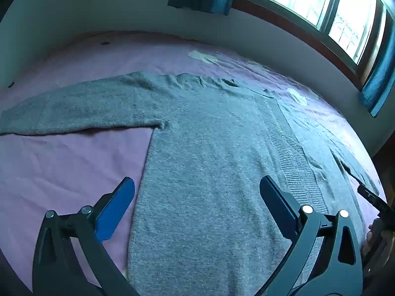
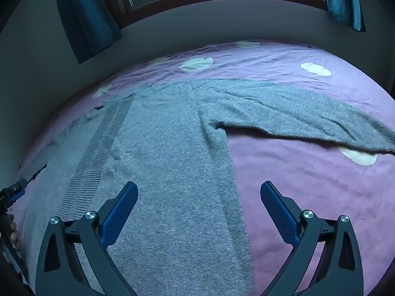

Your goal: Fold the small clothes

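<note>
A bed (image 1: 61, 167) with a pink sheet (image 2: 308, 185), dotted with pale spots (image 2: 316, 69), fills both views below a window (image 1: 308, 2) with teal curtains (image 2: 84, 17). A grey cardigan (image 1: 209, 160) lies flat on the sheet, face up, both sleeves spread straight out to the sides; a ribbed band (image 1: 288, 153) runs down its middle. The left sleeve (image 1: 74, 113) reaches toward the bed's left edge, the right sleeve (image 2: 308, 118) covers part of one spot. The left gripper (image 1: 197, 199) hangs above the cardigan's left side edge, jaws wide apart, holding nothing. The right gripper (image 2: 199, 202) hangs above the right side edge, also wide apart and empty.
</note>
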### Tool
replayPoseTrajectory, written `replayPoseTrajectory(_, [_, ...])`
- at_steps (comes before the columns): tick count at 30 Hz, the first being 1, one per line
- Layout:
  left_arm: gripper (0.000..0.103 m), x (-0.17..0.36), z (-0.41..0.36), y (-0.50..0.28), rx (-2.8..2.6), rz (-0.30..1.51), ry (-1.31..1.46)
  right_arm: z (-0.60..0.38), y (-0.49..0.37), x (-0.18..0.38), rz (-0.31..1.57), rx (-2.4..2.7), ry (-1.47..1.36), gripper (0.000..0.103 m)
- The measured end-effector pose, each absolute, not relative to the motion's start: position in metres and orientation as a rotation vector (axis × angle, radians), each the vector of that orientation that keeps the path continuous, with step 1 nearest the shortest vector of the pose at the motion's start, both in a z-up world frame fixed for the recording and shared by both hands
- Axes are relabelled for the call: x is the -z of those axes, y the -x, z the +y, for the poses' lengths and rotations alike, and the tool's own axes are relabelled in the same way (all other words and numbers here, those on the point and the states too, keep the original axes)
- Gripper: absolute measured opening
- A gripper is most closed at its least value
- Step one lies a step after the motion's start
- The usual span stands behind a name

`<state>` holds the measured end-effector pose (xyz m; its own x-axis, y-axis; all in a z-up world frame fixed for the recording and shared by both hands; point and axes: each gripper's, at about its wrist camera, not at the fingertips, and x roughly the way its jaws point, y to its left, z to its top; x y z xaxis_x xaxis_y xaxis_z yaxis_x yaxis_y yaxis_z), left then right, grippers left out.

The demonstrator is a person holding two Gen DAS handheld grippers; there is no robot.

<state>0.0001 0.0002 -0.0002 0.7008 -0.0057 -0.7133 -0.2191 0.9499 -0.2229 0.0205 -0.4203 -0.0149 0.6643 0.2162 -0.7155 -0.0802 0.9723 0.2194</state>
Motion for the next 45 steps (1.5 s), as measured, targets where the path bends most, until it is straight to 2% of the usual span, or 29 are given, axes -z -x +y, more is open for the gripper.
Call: replayPoseTrajectory(45, [0.101, -0.003, -0.027, 0.005, -0.110, 0.790, 0.268, -0.415, -0.017, 0.022, 0.825, -0.189, -0.197, 0.099])
